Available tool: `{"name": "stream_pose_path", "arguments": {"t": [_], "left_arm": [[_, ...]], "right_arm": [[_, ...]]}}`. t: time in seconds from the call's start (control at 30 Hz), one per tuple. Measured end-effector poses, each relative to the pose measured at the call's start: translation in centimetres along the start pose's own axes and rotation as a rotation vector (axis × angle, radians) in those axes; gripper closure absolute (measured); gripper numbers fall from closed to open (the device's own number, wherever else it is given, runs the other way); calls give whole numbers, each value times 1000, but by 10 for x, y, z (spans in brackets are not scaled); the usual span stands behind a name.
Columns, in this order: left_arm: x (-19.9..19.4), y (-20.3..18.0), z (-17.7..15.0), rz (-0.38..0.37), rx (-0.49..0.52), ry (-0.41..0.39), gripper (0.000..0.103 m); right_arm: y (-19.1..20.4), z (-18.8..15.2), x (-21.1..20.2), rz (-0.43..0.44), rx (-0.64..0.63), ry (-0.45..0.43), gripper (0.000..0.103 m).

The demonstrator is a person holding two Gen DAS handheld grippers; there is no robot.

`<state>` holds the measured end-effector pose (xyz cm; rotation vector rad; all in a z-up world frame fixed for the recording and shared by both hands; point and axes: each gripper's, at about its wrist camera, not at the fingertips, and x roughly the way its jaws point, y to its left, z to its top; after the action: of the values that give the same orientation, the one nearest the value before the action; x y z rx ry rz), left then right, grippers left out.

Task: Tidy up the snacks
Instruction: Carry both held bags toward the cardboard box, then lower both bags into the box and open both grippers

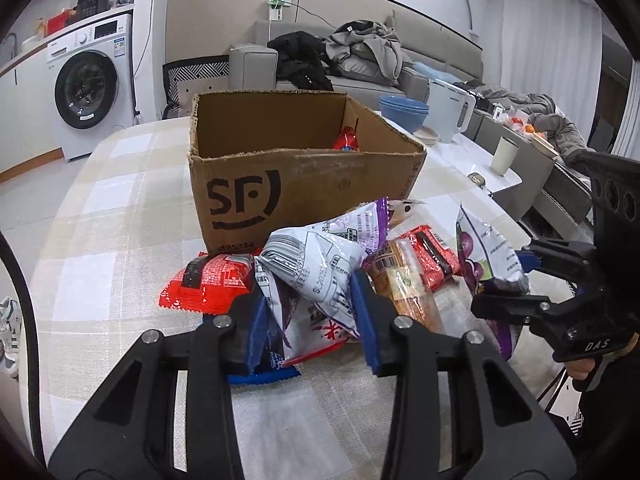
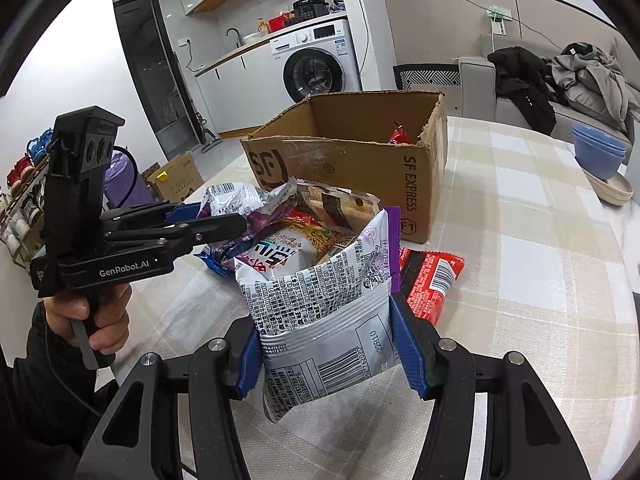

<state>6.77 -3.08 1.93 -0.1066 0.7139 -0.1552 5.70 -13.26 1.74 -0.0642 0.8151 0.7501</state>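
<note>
Right tongs (image 2: 326,354) clamp silver-purple snack bag (image 2: 320,304); left tongs (image 1: 310,320) clamp another (image 1: 316,264).

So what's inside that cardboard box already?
Inside the cardboard box, one red snack packet leans in the far corner. The box's front wall hides the floor, so anything else in there can't be seen.

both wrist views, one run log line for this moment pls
left claw: shut on silver-purple packet | right claw: shut on grape packet | cardboard box: open, red packet inside
</note>
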Motion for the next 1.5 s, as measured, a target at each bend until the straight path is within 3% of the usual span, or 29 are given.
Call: {"name": "stream_pose_path", "arguments": {"t": [0.9,1.5], "left_arm": [[-85,14,14,17,-38,-142,68],[-84,11,51,48,-54,-156,68]], "right_arm": [[-5,11,-24,-9,42,-125,45],[-10,53,-23,-23,70,-163,45]]}}
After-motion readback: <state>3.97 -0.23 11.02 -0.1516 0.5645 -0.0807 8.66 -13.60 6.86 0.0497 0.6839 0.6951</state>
